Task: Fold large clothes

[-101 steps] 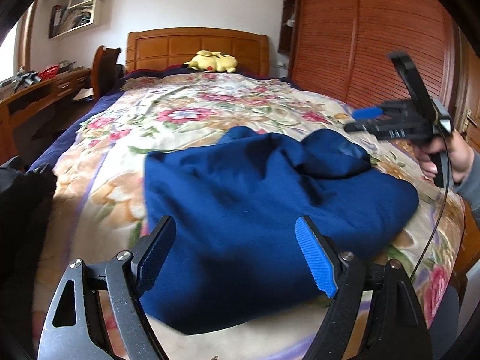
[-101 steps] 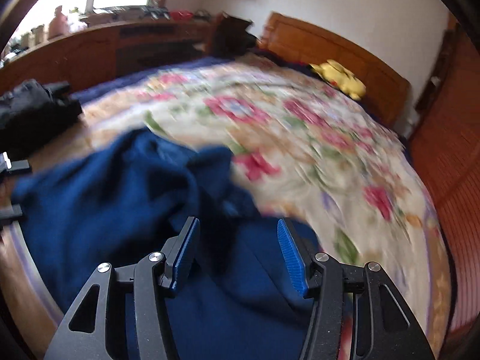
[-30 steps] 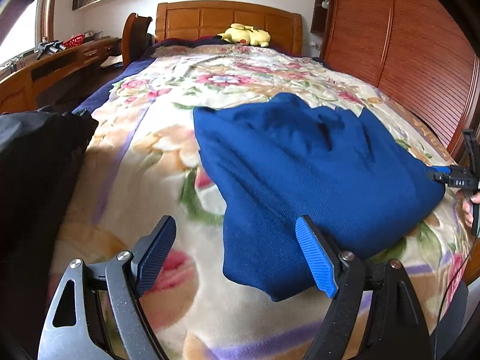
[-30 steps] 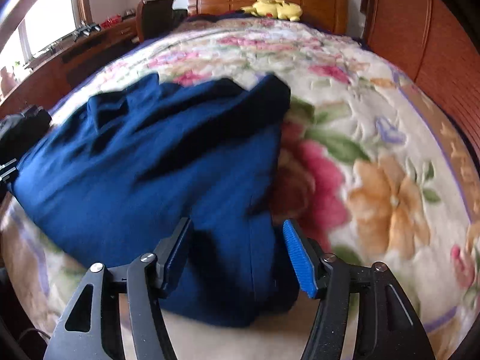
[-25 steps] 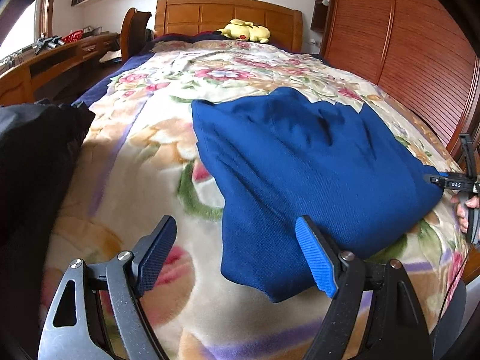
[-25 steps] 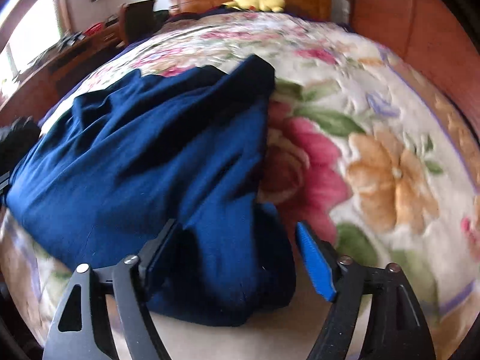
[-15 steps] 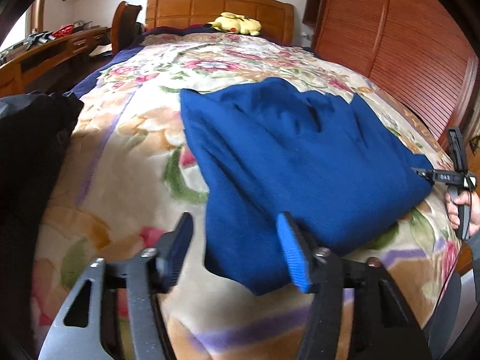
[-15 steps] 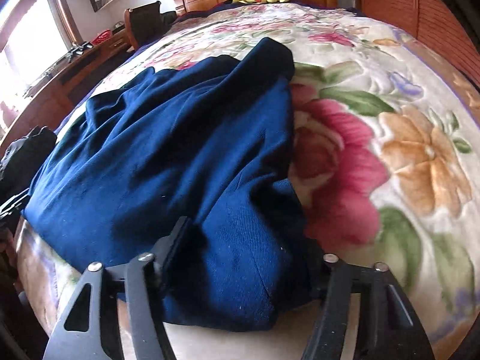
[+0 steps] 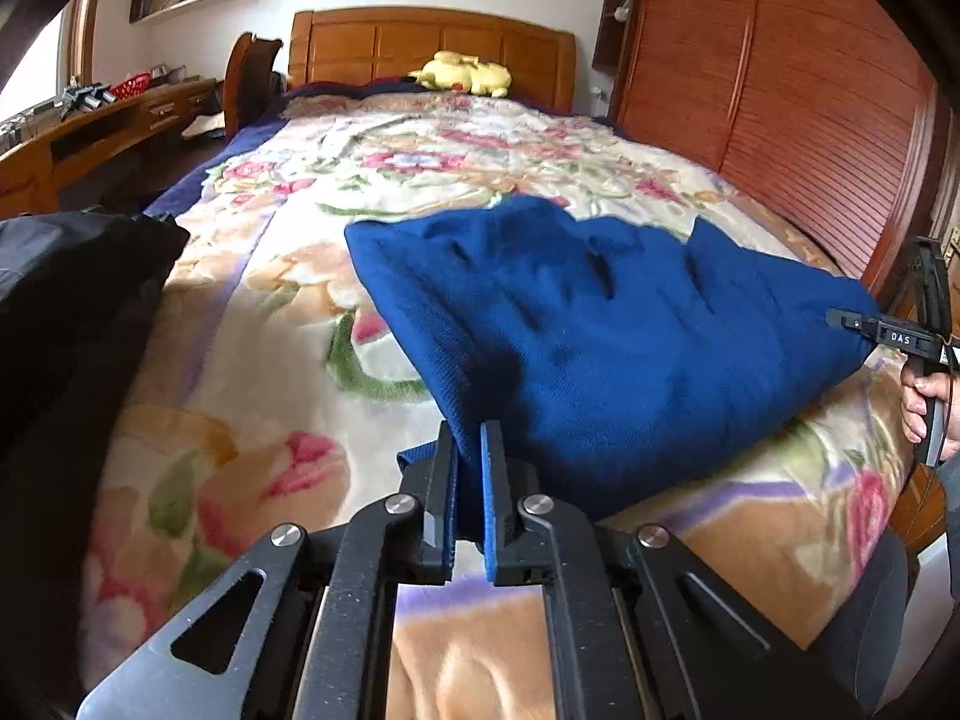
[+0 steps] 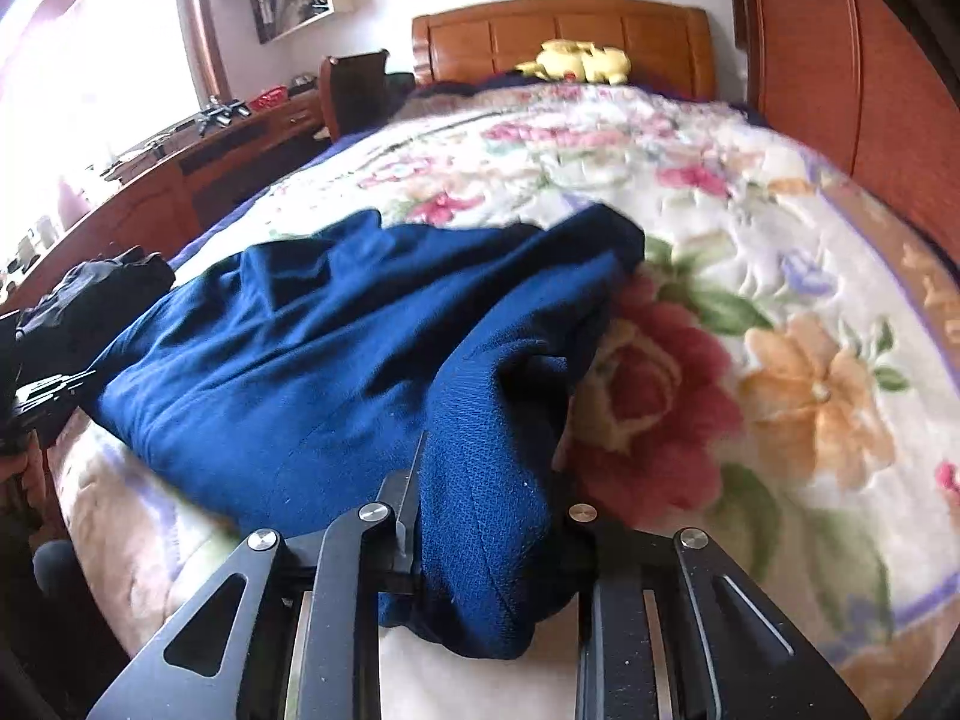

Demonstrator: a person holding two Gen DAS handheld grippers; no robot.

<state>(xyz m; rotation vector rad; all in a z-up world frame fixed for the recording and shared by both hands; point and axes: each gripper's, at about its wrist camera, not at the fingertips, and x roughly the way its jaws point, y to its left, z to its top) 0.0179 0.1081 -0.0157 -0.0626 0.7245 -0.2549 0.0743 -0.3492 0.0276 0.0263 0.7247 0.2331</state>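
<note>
A: Sweater [image 9: 600,324], blue, lay across the foot end of the bed [image 9: 252,360], near corners at the foot edge. Both corners were pinched.

B: Jaw states?

A: Left gripper [image 9: 467,456] was shut on the near left corner, pads almost together with only a thin hem between them. Right gripper [image 10: 480,516] had a thick wad of cloth between its jaws, which were closing in on it; the fabric bulged out in front and hid the pads.

B: Risks?

A: Uneven grips, I'd judge. The left held only a thin edge, so a fast pull could have slipped it out of the pads. The right held a bunch of layers, so it might have dragged lower layers along and the fold would have come out lumpy.

B: Anything else?

A: The far part of the sweater was rumpled, with ridges by the collar end. Folding over that would likely have locked the wrinkles in. The quilt [image 10: 810,360] was fluffy, so it could have caught the knit and tugged it askew.

B: Clutter?

A: Dark clothes [image 9: 66,300] sat at the left edge of the bed, just beside the sweater's left side. A wide swing of the left hand could have snagged them. The plush [image 9: 462,75] at the headboard was well apart, no concern.

B: Right hand visible?

A: Yes, a hand [image 9: 924,408] on the right gripper's handle, at the bed's right edge in the left view.
</note>
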